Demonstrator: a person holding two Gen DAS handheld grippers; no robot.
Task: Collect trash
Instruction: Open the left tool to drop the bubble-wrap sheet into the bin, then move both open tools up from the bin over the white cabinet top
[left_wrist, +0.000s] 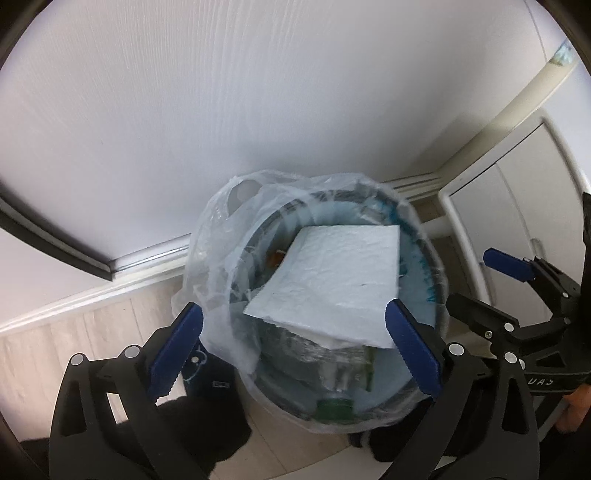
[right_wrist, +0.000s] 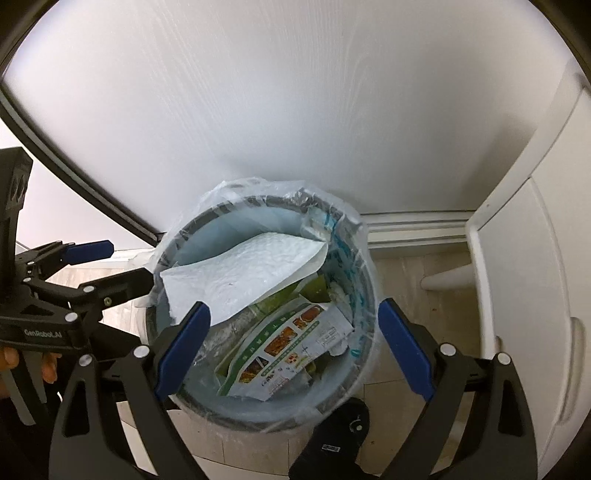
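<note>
A round trash bin (left_wrist: 430, 295) (right_wrist: 364, 295) lined with a clear plastic bag (left_wrist: 218, 236) (right_wrist: 236, 192) stands on the floor against a white wall. A white paper towel (left_wrist: 332, 273) (right_wrist: 243, 273) lies on top of the trash inside. Under it are a green and white food package (right_wrist: 284, 350) and a clear bottle with a green cap (left_wrist: 334, 404). My left gripper (left_wrist: 293, 350) is open and empty above the bin. My right gripper (right_wrist: 291, 339) is open and empty above the bin too. Each gripper shows in the other's view, the right (left_wrist: 476, 280) and the left (right_wrist: 122, 266).
A white wall and baseboard (left_wrist: 147, 262) run behind the bin. A white cabinet (right_wrist: 524, 258) stands to the right. A dark curved edge (left_wrist: 48, 240) crosses at the left. The person's black socked feet (right_wrist: 336, 443) stand on the light floor beside the bin.
</note>
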